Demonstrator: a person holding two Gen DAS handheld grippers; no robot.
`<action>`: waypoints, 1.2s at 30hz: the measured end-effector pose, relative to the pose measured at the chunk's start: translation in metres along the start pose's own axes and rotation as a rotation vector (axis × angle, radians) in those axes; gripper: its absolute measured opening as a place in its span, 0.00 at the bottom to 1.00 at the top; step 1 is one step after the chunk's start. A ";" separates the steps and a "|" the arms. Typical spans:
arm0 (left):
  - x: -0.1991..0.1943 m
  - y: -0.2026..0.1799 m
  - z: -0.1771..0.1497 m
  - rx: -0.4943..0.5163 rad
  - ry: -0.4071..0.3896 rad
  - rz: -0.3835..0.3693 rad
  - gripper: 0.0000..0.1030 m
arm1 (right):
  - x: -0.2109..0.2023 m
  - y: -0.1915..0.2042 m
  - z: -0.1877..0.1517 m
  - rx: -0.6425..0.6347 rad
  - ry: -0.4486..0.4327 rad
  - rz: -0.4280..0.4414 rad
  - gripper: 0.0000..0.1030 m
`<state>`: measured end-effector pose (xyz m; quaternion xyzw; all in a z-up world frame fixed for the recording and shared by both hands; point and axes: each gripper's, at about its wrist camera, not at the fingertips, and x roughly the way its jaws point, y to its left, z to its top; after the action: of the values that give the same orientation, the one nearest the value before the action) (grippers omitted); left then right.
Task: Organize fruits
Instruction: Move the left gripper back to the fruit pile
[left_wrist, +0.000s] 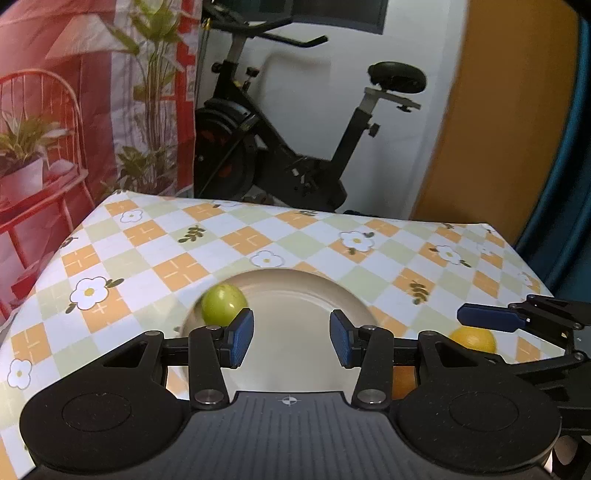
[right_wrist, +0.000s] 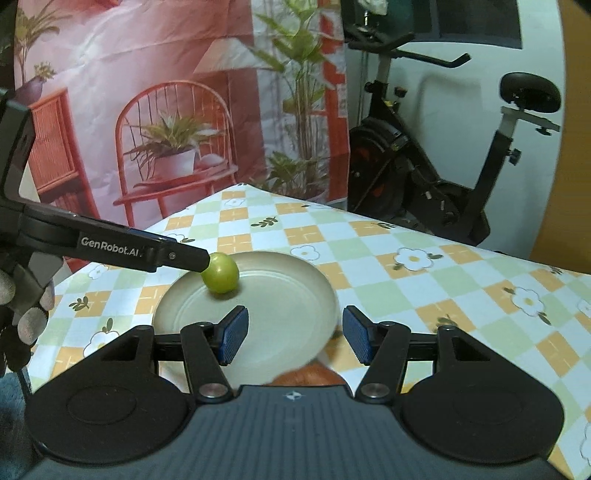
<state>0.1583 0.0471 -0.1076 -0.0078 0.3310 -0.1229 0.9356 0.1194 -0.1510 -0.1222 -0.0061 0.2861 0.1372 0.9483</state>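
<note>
- Green fruit sits at the beige plate's far-left rim, apparently just delivered.
- Left gripper hovers, jaws apart, empty.
- Right gripper gapes above an orange fruit.

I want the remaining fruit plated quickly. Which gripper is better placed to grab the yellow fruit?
Right. The right gripper, jaws open, hovers just above the yellow fruit. The left gripper is open over the plate beside the green fruit.
</note>
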 end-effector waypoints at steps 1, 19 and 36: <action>-0.003 -0.004 -0.002 0.005 -0.006 -0.004 0.47 | -0.005 -0.001 -0.003 0.006 -0.007 -0.003 0.58; -0.045 -0.049 -0.041 0.056 -0.069 -0.080 0.46 | -0.060 -0.005 -0.049 0.077 -0.082 -0.057 0.58; -0.054 -0.055 -0.072 0.065 -0.018 -0.154 0.46 | -0.091 0.009 -0.088 0.042 -0.074 -0.044 0.58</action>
<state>0.0607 0.0108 -0.1249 -0.0039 0.3166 -0.2050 0.9261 -0.0032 -0.1739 -0.1460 0.0126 0.2536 0.1104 0.9609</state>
